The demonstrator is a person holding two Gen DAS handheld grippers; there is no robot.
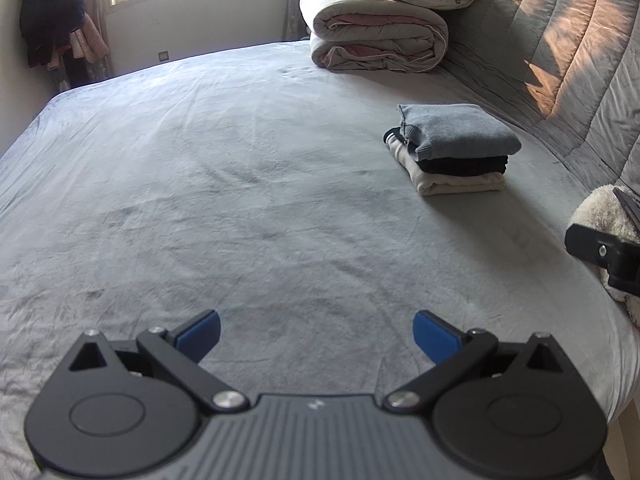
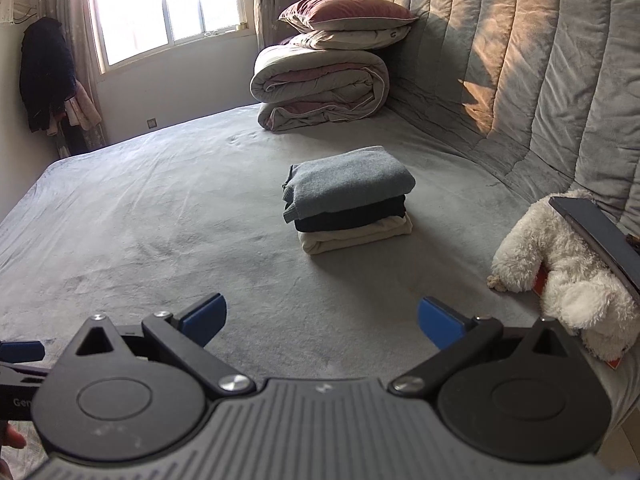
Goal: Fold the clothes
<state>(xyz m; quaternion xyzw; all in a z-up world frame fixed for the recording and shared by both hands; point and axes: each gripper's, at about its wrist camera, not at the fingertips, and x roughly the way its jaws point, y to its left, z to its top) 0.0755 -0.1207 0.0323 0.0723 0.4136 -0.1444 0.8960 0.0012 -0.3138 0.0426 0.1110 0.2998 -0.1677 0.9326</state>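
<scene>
Folded clothes stack (image 2: 349, 199) (grey-blue sweater on top, black garment, cream at bottom) sits on the grey bed sheet (image 2: 160, 216), below the rolled duvet (image 2: 320, 88). Left gripper (image 1: 316, 334) and right gripper (image 2: 322, 320) hover near the stack, fingers spread, holding nothing. White plush toy (image 2: 560, 264) lies right of the stack.

Left tool (image 1: 316, 334): black linkage arms, blue fingertip pads (image 1: 200, 334), silver pivot screws, round black hubs, ribbed grey body with small white mark. Right tool (image 2: 322, 320): same build. Bit of skin at lower left of right wrist view.
</scene>
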